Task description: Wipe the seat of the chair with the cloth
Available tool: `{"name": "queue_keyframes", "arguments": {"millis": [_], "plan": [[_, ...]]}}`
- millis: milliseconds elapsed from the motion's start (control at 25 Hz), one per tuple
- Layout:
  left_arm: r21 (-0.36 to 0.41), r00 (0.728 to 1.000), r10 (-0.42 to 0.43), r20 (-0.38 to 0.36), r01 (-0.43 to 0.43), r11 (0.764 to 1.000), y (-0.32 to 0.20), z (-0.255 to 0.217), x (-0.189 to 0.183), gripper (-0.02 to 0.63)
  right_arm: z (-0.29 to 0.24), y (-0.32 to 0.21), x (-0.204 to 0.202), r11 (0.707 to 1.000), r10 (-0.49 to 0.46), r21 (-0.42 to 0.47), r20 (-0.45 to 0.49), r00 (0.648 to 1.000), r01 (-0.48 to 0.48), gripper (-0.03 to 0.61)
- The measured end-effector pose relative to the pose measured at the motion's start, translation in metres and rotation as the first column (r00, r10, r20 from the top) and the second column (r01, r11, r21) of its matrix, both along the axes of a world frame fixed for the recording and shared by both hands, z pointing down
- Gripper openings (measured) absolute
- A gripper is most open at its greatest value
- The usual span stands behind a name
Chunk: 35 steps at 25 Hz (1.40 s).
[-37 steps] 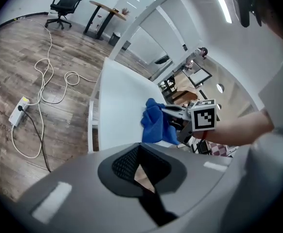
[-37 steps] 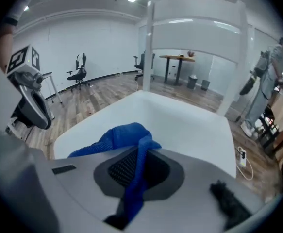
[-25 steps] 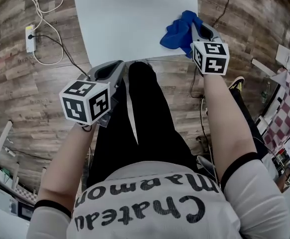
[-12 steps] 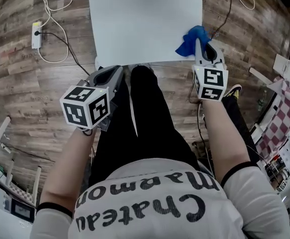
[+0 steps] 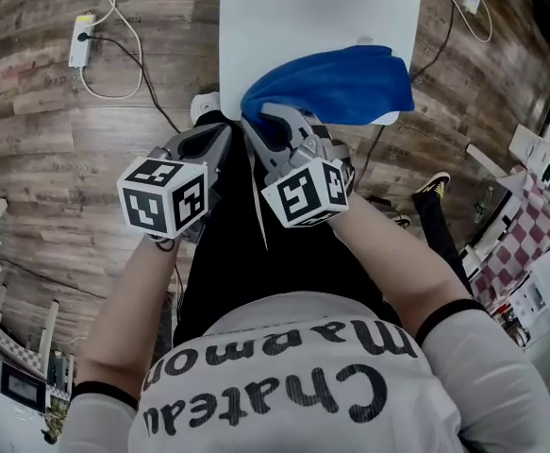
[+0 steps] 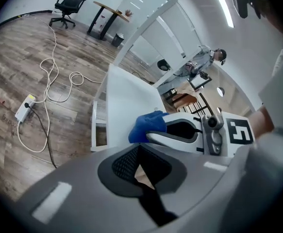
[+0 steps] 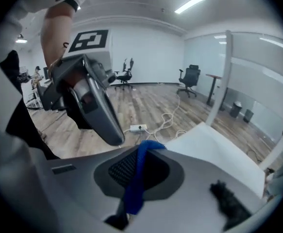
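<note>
At the single seat's (image 5: 293, 26) near edge, the right gripper (image 5: 271, 124) pinches one cloth (image 5: 342, 83); the left gripper (image 5: 202, 142) is closed, empty

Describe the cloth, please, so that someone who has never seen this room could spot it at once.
Start at the white chair seat at the top of the head view, standing on the wooden floor. Over its near right corner spreads the cloth, one end pinched in the right gripper. It is the only bright blue thing in sight.
</note>
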<state>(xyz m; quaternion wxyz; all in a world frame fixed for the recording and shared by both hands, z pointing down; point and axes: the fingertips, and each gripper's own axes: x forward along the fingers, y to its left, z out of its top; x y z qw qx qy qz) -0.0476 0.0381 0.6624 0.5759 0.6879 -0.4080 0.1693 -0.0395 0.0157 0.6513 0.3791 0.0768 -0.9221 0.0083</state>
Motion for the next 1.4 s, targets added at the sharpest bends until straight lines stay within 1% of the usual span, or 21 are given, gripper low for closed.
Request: {"name": "queue_keyframes", "arguments": {"millis": [120, 200, 240, 320, 400, 440, 520, 640, 680, 760, 840, 880, 960, 1040, 1120, 1200, 1280, 1400], "plan": [[-0.031, 0.999, -0.044, 0.026, 0.044, 0.999, 0.012, 0.010, -0.026, 0.007, 0.001, 0.020, -0.039, 0.994, -0.094, -0.054, 0.050, 0.994, 0.097, 0.028], [-0.043, 0.997, -0.071, 0.041, 0.072, 0.996, 0.017, 0.014, -0.039, 0.006, 0.012, 0.032, -0.050, 0.984, -0.152, -0.085, 0.037, 0.988, 0.155, 0.028], [-0.045, 0.995, -0.085, 0.043, 0.087, 0.995, 0.018, 0.015, -0.044, 0.006, 0.020, 0.036, -0.051, 0.978, -0.191, -0.085, 0.010, 0.982, 0.191, 0.028], [-0.045, 0.993, -0.113, 0.041, 0.115, 0.992, 0.016, 0.016, -0.051, 0.006, 0.044, 0.038, -0.044, 0.963, -0.265, -0.074, -0.088, 0.960, 0.259, 0.028], [-0.046, 0.991, -0.131, 0.033, 0.132, 0.990, 0.013, 0.018, -0.054, 0.006, 0.069, 0.034, -0.031, 0.957, -0.287, -0.098, -0.186, 0.940, 0.273, 0.028], [-0.048, 0.991, -0.131, 0.029, 0.132, 0.990, 0.011, 0.018, -0.054, 0.006, 0.077, 0.031, -0.025, 0.958, -0.280, -0.126, -0.207, 0.937, 0.258, 0.028], [-0.050, 0.994, -0.110, 0.021, 0.111, 0.993, 0.009, 0.019, -0.051, 0.006, 0.081, 0.026, -0.020, 0.960, -0.253, -0.173, -0.201, 0.946, 0.220, 0.028], [-0.058, 0.999, -0.048, 0.025, 0.050, 0.997, 0.006, 0.021, -0.040, 0.006, 0.080, 0.017, -0.007, 0.972, -0.181, -0.186, -0.187, 0.966, 0.147, 0.028], [-0.055, 0.999, -0.030, 0.035, 0.031, 0.998, 0.005, 0.021, -0.037, 0.006, 0.079, 0.013, 0.002, 0.976, -0.149, -0.182, -0.187, 0.971, 0.115, 0.028], [-0.025, 0.997, 0.002, 0.071, 0.000, 1.000, 0.000, 0.021, -0.032, 0.006, 0.080, 0.005, 0.024, 0.984, -0.093, -0.170, -0.201, 0.975, 0.059, 0.028], [0.004, 0.993, 0.039, 0.112, -0.040, 0.999, -0.006, 0.020, -0.028, 0.006, 0.082, -0.006, 0.053, 0.987, -0.041, -0.160, -0.232, 0.972, 0.004, 0.028], [0.005, 0.989, 0.063, 0.132, -0.064, 0.998, -0.008, 0.021, -0.025, 0.006, 0.083, -0.011, 0.070, 0.987, -0.011, -0.157, -0.250, 0.968, -0.029, 0.028], [-0.012, 0.979, 0.112, 0.168, -0.112, 0.994, -0.010, 0.023, -0.019, 0.006, 0.085, -0.022, 0.107, 0.983, 0.050, -0.155, -0.288, 0.956, -0.098, 0.028], [-0.023, 0.970, 0.143, 0.196, -0.141, 0.990, -0.012, 0.022, -0.010, 0.006, 0.085, -0.031, 0.146, 0.979, 0.087, -0.148, -0.320, 0.943, -0.141, 0.028], [-0.036, 0.964, 0.148, 0.219, -0.144, 0.989, -0.016, 0.018, 0.003, 0.006, 0.084, -0.039, 0.186, 0.980, 0.094, -0.134, -0.353, 0.931, -0.150, 0.028], [-0.056, 0.963, 0.136, 0.234, -0.126, 0.990, -0.019, 0.013, 0.017, 0.006, 0.083, -0.044, 0.226, 0.977, 0.101, -0.133, -0.397, 0.912, -0.167, 0.028], [-0.067, 0.964, 0.113, 0.242, -0.100, 0.993, -0.021, 0.009, 0.030, 0.007, 0.083, -0.049, 0.261, 0.964, 0.128, -0.153, -0.448, 0.885, -0.217, 0.028], [-0.050, 0.958, 0.103, 0.269, -0.092, 0.994, -0.031, 0.003, 0.051, 0.006, 0.082, -0.062, 0.300, 0.925, 0.189, -0.191, -0.514, 0.837, -0.327, 0.027]]}}
